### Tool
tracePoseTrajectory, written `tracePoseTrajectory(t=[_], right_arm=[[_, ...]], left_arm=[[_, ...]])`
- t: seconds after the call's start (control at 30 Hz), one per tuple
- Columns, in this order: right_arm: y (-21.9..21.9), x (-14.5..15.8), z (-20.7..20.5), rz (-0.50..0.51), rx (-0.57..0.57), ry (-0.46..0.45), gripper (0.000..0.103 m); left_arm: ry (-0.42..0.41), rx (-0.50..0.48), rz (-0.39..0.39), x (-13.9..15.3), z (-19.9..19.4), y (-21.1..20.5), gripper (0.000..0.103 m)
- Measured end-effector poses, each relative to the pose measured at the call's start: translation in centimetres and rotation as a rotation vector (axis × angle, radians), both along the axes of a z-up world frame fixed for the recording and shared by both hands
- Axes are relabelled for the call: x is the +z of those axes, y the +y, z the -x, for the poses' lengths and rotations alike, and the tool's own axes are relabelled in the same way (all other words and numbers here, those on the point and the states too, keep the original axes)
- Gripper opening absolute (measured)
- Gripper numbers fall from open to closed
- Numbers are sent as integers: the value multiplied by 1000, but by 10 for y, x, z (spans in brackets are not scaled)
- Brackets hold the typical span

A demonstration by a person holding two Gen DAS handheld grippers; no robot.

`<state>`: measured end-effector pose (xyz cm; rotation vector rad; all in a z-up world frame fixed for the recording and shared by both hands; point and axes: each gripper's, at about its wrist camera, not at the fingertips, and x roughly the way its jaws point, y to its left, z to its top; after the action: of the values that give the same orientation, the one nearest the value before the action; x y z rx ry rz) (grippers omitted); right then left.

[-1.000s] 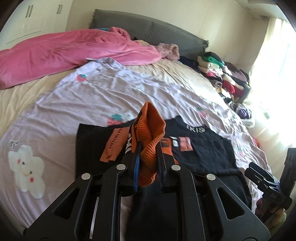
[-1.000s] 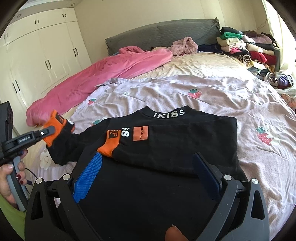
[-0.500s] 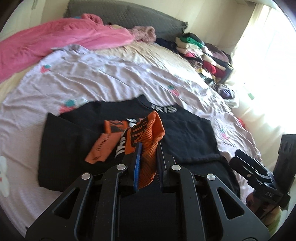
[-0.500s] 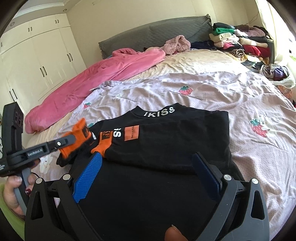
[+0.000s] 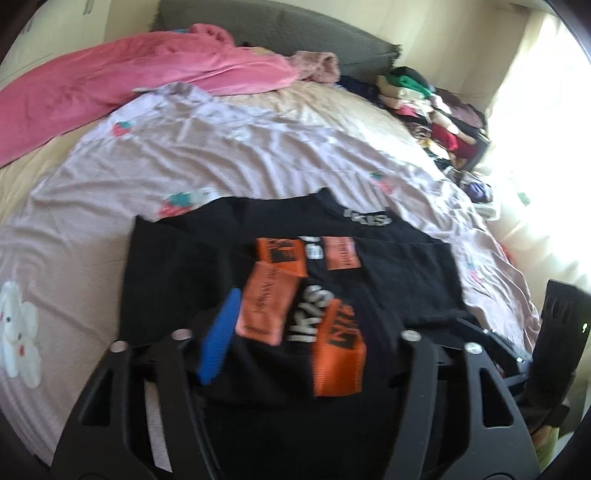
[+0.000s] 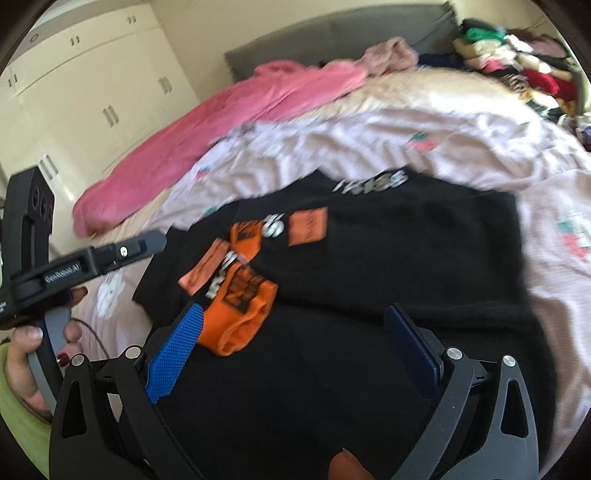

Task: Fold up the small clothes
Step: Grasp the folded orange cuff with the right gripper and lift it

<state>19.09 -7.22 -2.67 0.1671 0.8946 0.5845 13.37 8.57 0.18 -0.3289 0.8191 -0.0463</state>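
Note:
A black sweater [image 5: 402, 273] with orange cuffs and patches lies on the bed, both sleeves folded across its body. The left sleeve's orange cuff [image 5: 338, 354] rests on the sweater, between the fingers of my left gripper [image 5: 299, 339], which is open and holds nothing. In the right wrist view the same cuff [image 6: 243, 314] lies loose on the sweater [image 6: 406, 251], just ahead of my right gripper [image 6: 291, 339], which is open and empty over the sweater's lower part. The left gripper [image 6: 147, 245] shows at the left edge there.
A lilac sheet [image 5: 240, 155] with strawberry prints covers the bed. A pink duvet [image 5: 122, 77] lies bunched at the far left by the grey headboard [image 5: 295, 33]. A pile of folded clothes [image 5: 436, 107] sits at the far right. White wardrobes [image 6: 92, 96] stand left of the bed.
My left gripper carried the orange cuff across the sweater, then opened and let it go; the cuff now lies flat on the sweater. The right gripper stayed open.

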Motion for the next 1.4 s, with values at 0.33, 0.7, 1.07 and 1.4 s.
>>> tracePoseTrajectory(t=[0.33, 0.7, 1.07, 1.4], right_arm=[[55, -34, -11, 32, 109, 90, 87], [59, -47, -31, 12, 161, 93, 29], [44, -11, -15, -60, 162, -47, 11], [-3, 35, -11, 15, 42, -211, 10]], left_arm=[[24, 89, -85, -4, 15, 38, 80], [46, 136, -78, -12, 22, 62, 89], [46, 135, -82, -13, 21, 63, 89], [43, 117, -100, -8, 17, 53, 89]])
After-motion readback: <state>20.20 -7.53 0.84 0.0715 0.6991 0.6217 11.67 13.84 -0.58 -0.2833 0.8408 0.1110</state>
